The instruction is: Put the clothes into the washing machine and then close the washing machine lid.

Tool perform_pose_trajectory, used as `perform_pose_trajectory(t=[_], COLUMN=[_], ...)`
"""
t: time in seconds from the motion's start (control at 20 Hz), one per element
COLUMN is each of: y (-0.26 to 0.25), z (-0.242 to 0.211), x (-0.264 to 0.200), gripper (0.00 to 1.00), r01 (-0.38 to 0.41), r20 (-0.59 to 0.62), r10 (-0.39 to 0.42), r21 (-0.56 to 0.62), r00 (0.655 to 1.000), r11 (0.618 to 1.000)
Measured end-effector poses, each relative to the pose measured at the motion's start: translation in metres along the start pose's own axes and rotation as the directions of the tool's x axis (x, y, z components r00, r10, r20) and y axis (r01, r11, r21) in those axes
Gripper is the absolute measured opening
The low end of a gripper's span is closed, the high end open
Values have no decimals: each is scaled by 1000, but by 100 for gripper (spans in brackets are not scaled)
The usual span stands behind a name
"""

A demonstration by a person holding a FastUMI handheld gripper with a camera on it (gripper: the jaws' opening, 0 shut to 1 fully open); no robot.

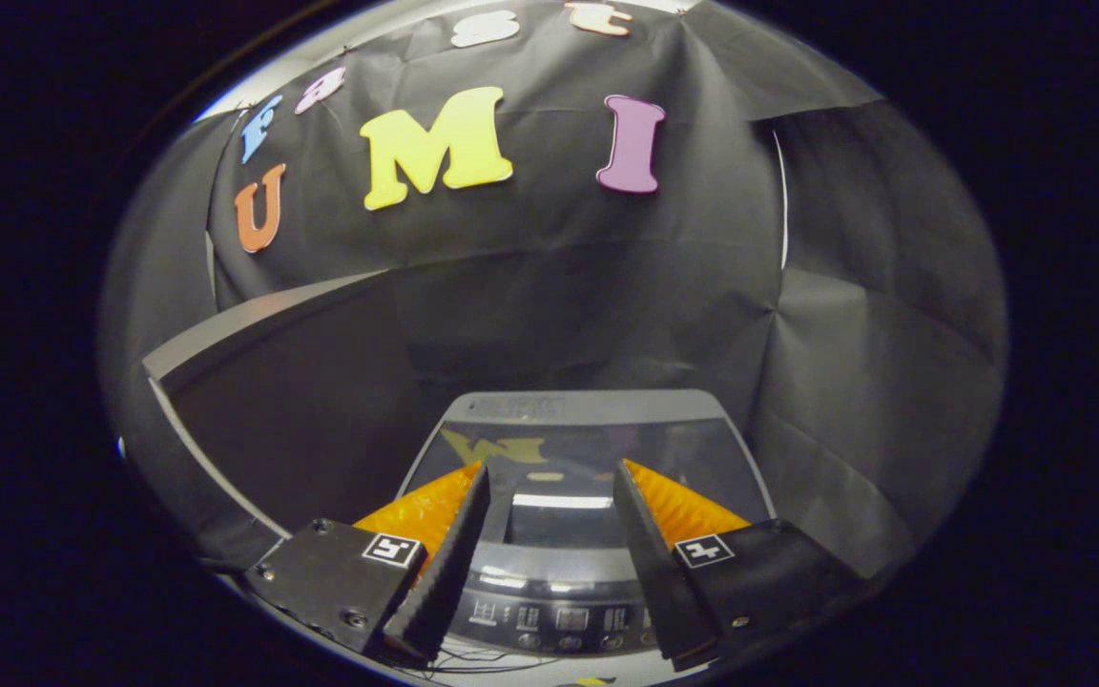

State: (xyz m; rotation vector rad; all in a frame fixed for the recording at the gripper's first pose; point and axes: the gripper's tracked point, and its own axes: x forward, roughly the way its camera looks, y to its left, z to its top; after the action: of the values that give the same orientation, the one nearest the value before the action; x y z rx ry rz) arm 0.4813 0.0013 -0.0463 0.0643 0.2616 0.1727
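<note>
Gripper [549,472]: 2 fingers spread apart, nothing between them, hovering above the washing machine [564,405]. Glass lid [702,458]: lies flat, directly below and just ahead of the fingertips, long axis running away toward the booth wall. Control panel [554,615]: at near edge, beneath the fingers. Clothes: cannot tell where.

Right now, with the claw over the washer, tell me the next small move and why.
Probably draw the claw back and go look for the clothes. Its fingers stand open with nothing between them, and the washer below shows its glass lid lying flat, apparently shut, with the control panel nearest the fingers. No clothes lie near the fingers, so I cannot tell whether they are inside.
</note>
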Motion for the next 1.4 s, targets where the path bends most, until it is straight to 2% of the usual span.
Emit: perform_pose_trajectory(t=[0.25, 0.45, 0.65, 0.8, 0.95, 1.2, 1.4], y=[13, 30, 60, 78, 84, 84, 83], z=[-51, -81, -94, -91, -94, -93, -98], x=[-79, -172, -265, -325, -378, -427, -448], gripper=[83, 83, 83, 83, 92, 92, 93], r01=[29, 106, 138, 156, 162, 195, 202], r20=[-26, 23, 93, 154, 192, 236, 248], r10=[-28, -107, -143, -156, -157, -185, -198], r21=[49, 45, 56, 12, -13, -17, 7], r00=[999, 994, 985, 976, 969, 954, 948], r11=[998, 993, 989, 988, 987, 981, 979])
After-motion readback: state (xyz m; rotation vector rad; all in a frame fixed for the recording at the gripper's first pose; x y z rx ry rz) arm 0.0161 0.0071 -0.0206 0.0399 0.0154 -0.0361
